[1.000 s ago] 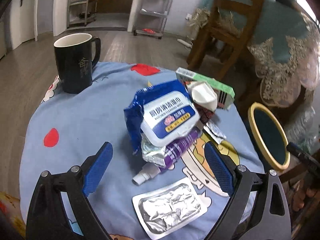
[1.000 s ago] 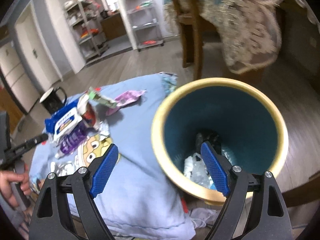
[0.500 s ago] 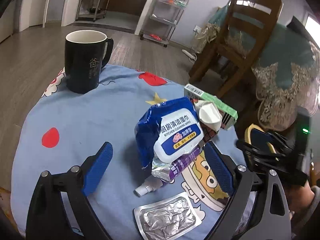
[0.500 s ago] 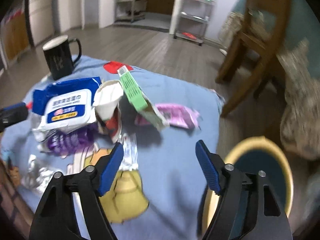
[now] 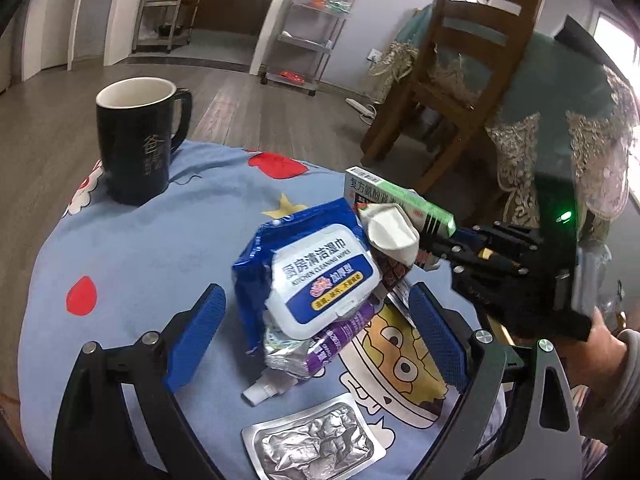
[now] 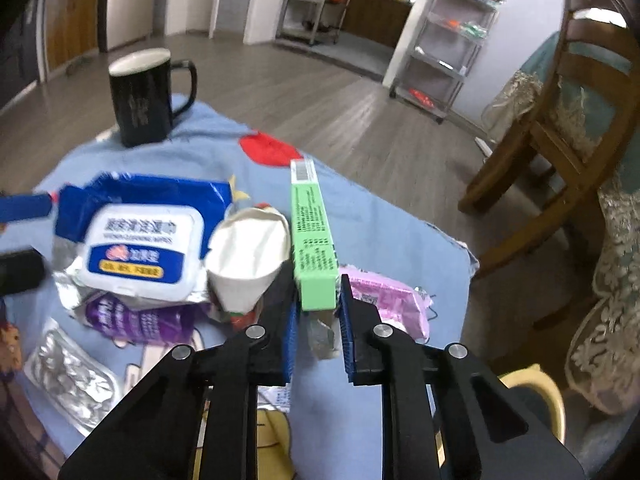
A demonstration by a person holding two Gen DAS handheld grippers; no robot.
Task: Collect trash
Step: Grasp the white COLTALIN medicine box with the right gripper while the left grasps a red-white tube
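Right gripper (image 6: 316, 316), lower centre of its own view: black arms with ribbed blue pads, jaws having just been closing, now clamped on the near end of the green box (image 6: 312, 240). That box is a long, flat-sided carton, matte green with fine print and a barcode at its far end; it runs up the centre of the frame. In the left view the same gripper enters from the right edge, held by a hand (image 5: 604, 344) in a grey sleeve.

Left gripper (image 5: 316, 340), bottom of its view: jaws wide apart, straddling the pile without contact.

Pile contents, centre of both frames:
- wipes pack (image 5: 316, 276): glossy blue film, crinkled, with a rigid white oblong lid.
- paper cup (image 6: 248, 256): white, crushed out of round, beside the box.
- purple pouch (image 5: 340, 340): creased foil, under the wipes pack.
- blister sheet (image 5: 316, 444): silver, crumpled, flat on the cloth at bottom centre.
- pink wrapper (image 6: 388, 300): soft plastic, right of the box.

Surface is a round table under a blue cloth (image 5: 140, 256), printed with red shapes and a cartoon. Mug (image 5: 138, 140), black glazed cylinder with white interior, stands upright at upper left. Bin (image 6: 536, 396), yellow-rimmed, partly visible at lower right of the right view.
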